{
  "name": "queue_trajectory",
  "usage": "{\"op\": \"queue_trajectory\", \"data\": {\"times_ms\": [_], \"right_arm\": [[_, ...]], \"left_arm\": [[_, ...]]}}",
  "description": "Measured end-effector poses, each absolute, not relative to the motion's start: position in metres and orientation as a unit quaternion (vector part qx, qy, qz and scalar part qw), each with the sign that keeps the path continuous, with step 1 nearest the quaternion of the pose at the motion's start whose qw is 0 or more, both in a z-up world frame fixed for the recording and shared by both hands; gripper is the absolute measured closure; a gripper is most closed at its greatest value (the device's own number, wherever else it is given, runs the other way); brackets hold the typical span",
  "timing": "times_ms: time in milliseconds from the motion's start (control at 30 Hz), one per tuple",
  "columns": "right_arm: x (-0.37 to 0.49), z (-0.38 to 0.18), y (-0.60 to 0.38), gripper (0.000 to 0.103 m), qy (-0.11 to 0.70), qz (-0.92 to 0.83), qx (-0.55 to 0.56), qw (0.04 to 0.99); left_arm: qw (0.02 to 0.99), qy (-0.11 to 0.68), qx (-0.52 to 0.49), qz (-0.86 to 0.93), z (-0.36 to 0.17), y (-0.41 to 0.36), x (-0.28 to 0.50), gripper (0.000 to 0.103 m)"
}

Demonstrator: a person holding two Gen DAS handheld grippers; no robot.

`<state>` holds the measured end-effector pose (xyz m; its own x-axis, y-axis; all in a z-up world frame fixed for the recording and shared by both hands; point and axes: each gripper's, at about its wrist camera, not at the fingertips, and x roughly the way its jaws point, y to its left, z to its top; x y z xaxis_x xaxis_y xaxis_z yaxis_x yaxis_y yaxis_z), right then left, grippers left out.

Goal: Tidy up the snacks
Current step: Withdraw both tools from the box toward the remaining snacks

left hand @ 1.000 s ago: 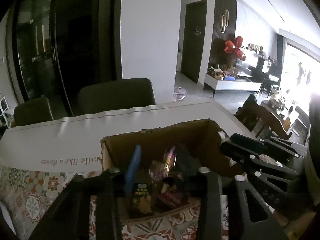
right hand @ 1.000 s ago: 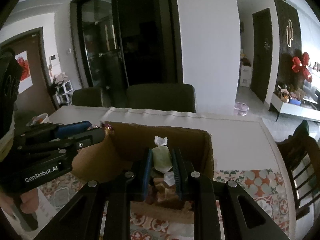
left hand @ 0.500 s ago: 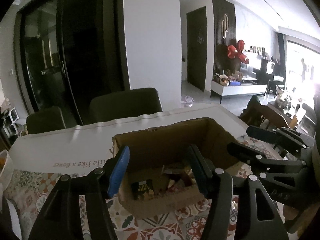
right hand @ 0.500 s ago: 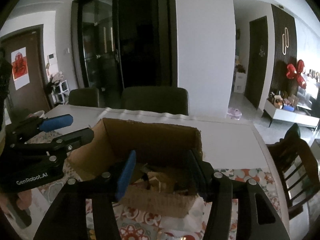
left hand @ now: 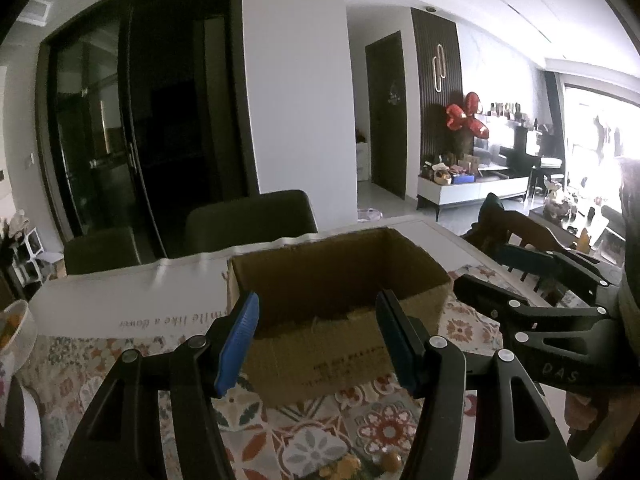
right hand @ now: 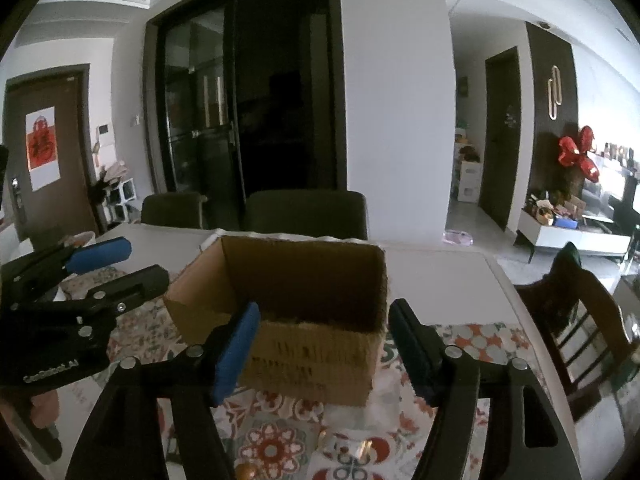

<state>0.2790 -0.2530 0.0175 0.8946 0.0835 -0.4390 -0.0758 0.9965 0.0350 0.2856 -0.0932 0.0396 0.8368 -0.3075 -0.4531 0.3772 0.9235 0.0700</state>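
Note:
An open brown cardboard box (left hand: 344,304) stands on the patterned tablecloth; it also shows in the right wrist view (right hand: 304,320). Its contents are hidden behind its near wall. My left gripper (left hand: 316,340) is open and empty, held in front of the box on the near side. My right gripper (right hand: 324,344) is open and empty, also in front of the box. The right gripper shows at the right of the left wrist view (left hand: 532,292); the left gripper shows at the left of the right wrist view (right hand: 92,272).
A white table runner (left hand: 132,304) lies behind the box. Dark chairs (left hand: 248,216) stand at the table's far side. A wooden chair (right hand: 580,316) stands at the right. A bowl (left hand: 12,324) sits at the left edge. Small wrapped sweets (left hand: 384,458) lie on the near cloth.
Both grippers opened and pulled back out of the box toward me. The right gripper let go of the pale snack it held; the box interior is now out of sight.

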Motion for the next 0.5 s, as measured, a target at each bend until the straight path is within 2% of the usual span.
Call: {"op": "queue_trajectory", "data": {"times_ms": [500], "right_arm": [[0.221,-0.02,-0.26,0.034,0.24,-0.031,0.007,0.97]], "left_arm": [[0.949,0.248,0.076,-0.182,-0.01,-0.09,0.237,0.043]]}}
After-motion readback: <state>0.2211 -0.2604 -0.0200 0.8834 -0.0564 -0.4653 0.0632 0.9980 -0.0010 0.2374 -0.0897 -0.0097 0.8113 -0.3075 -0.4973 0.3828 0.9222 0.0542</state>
